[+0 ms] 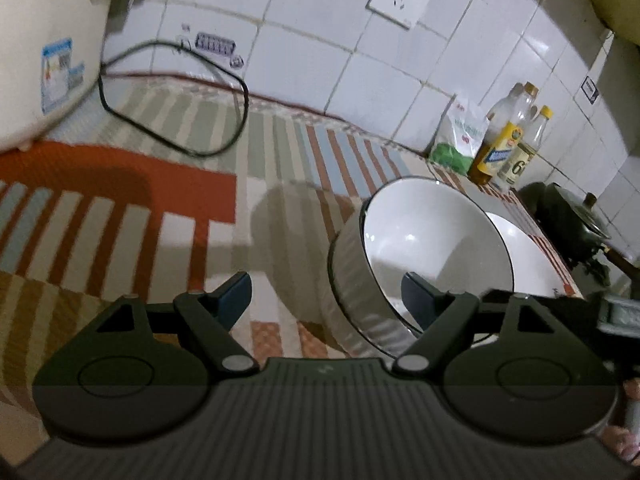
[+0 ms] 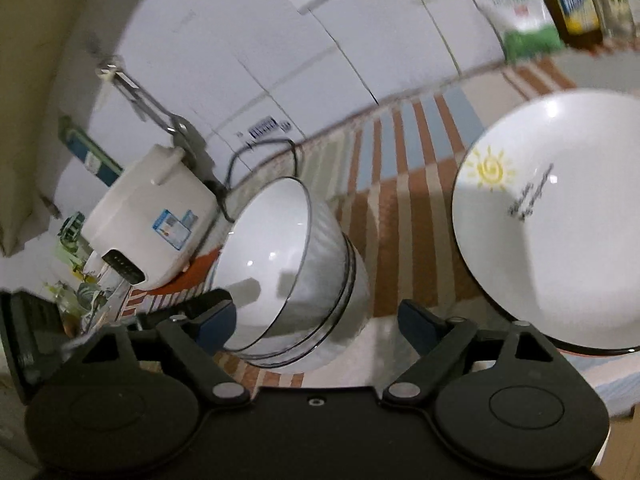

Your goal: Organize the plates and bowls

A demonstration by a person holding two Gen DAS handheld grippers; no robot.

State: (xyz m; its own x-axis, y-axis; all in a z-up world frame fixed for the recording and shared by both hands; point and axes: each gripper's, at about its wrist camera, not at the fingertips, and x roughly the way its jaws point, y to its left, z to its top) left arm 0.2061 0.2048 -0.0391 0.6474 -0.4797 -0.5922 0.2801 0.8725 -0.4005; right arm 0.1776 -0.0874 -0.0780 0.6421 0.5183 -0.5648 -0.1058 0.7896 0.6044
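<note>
Right now both pairs of tongs stand wide and hold nothing. The left tongs have one blue finger on the bare cloth and the other just inside the near rim of the white, grey-ribbed ceramic bowl with a dark rim line; the pads do not press on it. The right tongs straddle the same bowl from the other side, one finger by the rim, the other clear of the ribbed wall, again with no squeeze.

Taking the bowl as the landmark, it appears tipped on the striped orange, blue and beige cloth covering the worktop, though the canted cameras may exaggerate this. Just beside it, toward the bottles, lies the white plate with a yellow sun drawing and black script; whether the two touch is unclear. Well apart on the bowl's far side stands the white rice cooker, with its black cord looped on the cloth. Beyond the plate, against the tiled wall, stand amber and clear bottles.

As for progress, I judge little is done: bowl and plate sit side by side, unstacked, and both still need lifting and placing.
</note>
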